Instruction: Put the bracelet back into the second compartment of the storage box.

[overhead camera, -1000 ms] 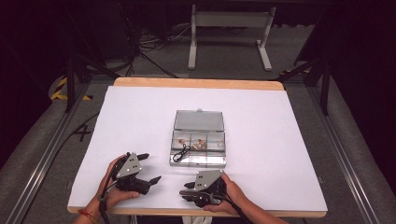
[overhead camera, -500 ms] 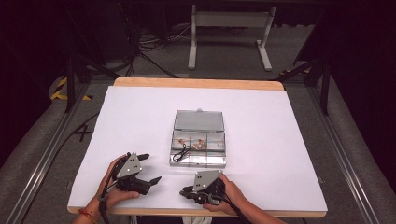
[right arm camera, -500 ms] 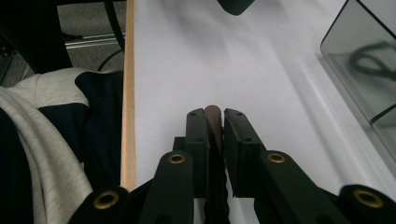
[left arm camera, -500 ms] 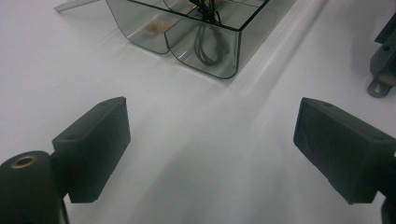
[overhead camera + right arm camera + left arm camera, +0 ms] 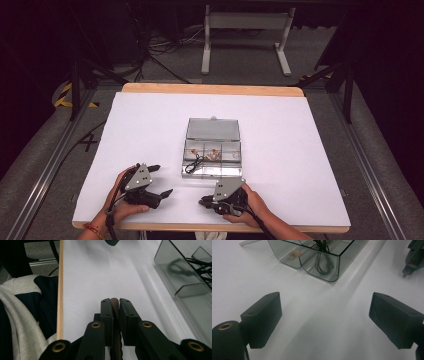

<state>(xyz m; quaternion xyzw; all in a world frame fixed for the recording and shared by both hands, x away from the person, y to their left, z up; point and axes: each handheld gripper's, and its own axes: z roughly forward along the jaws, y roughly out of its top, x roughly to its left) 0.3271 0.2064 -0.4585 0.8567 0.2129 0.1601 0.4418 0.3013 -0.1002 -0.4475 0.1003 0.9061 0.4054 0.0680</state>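
A clear compartment box [image 5: 212,156] with its lid laid open lies mid-table, also seen in the left gripper view [image 5: 319,260] and right gripper view [image 5: 185,280]. A black cable [image 5: 193,165] coils in its near left compartment, and small brownish pieces [image 5: 214,154] lie in others. My left gripper [image 5: 161,180] rests near the front edge, its jaws wide apart [image 5: 325,317] over bare white surface. My right gripper [image 5: 206,203] lies to its right, pointing left. Its jaws have just been closing and now pinch a thin brown piece [image 5: 114,305] between the pads.
The white table top [image 5: 280,130] has a wooden front edge [image 5: 60,290]. A person's grey and dark clothing [image 5: 27,315] sits just beyond that edge. The right gripper's tip [image 5: 412,260] lies off to the left gripper's right. Behind the table is a dark floor with cables.
The right gripper's jaws have drawn together. Both hands have stayed almost where they were, and the box has not moved.
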